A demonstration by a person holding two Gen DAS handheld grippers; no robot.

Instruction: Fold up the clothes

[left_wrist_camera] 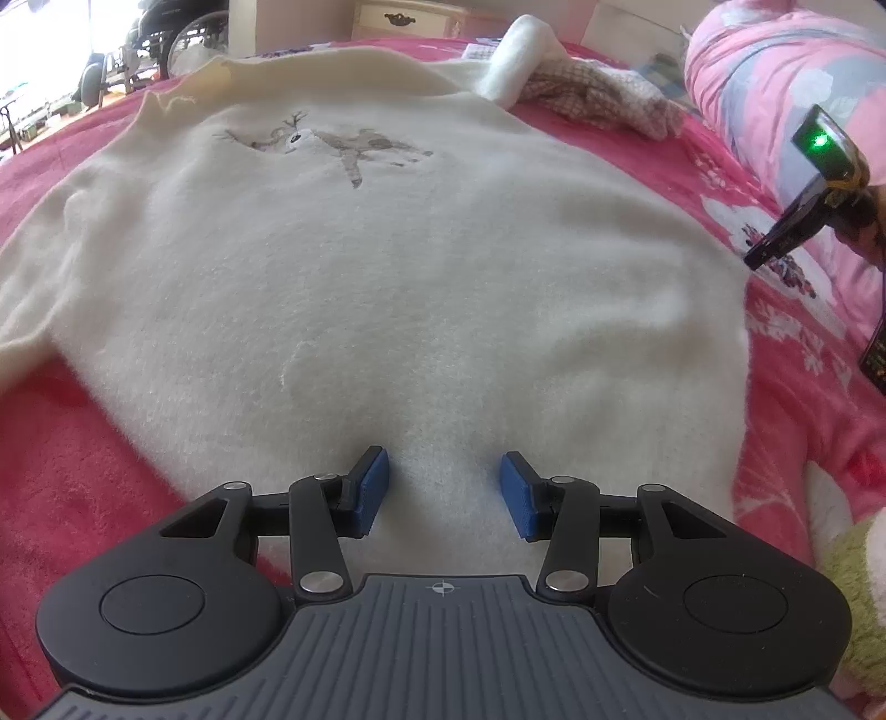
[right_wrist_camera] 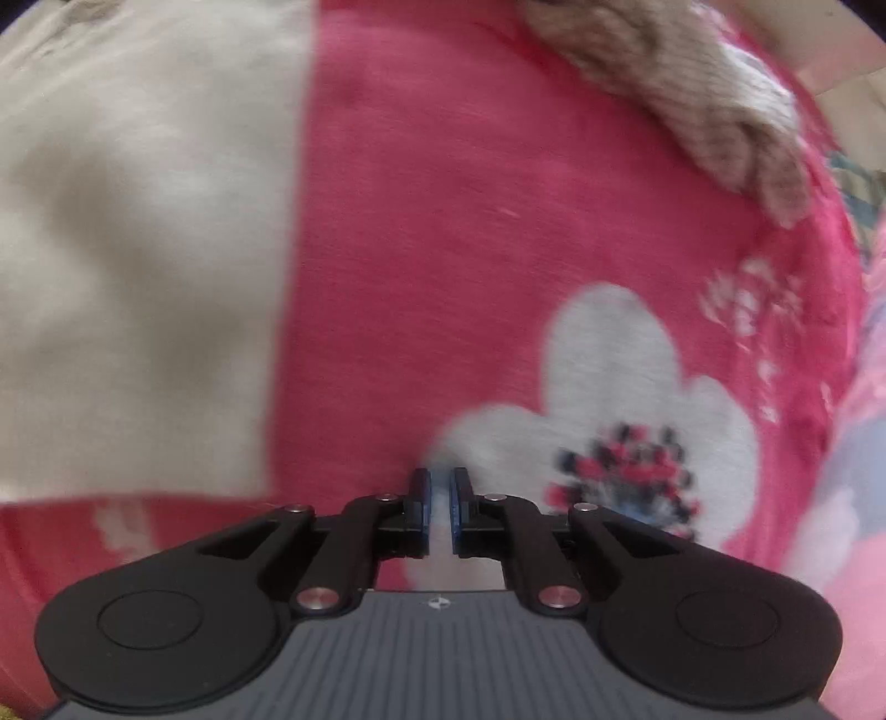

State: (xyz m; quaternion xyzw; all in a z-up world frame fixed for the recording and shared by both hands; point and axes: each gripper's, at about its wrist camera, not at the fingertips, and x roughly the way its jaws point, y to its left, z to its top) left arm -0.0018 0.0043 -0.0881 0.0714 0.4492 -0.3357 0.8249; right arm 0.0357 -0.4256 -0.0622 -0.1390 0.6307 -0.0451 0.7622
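Cream fleece sweater with deer motif flat on pink floral bedspread. Left hand-held gripper gapes over hem; right hand-held gripper nearly closed, empty. Pinch both fabric layers.

Pink floral blanket, wheelchair

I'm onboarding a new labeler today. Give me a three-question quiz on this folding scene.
1. True or false: the left gripper is open over the cream sweater.
2. What animal is printed on the sweater? A) cat B) reindeer C) fish
3. Fill in: the right gripper is nearly shut, holding no garment, above the pink ____ with white flowers.

Key: 1 true; 2 B, the reindeer is near the collar; 3 blanket.
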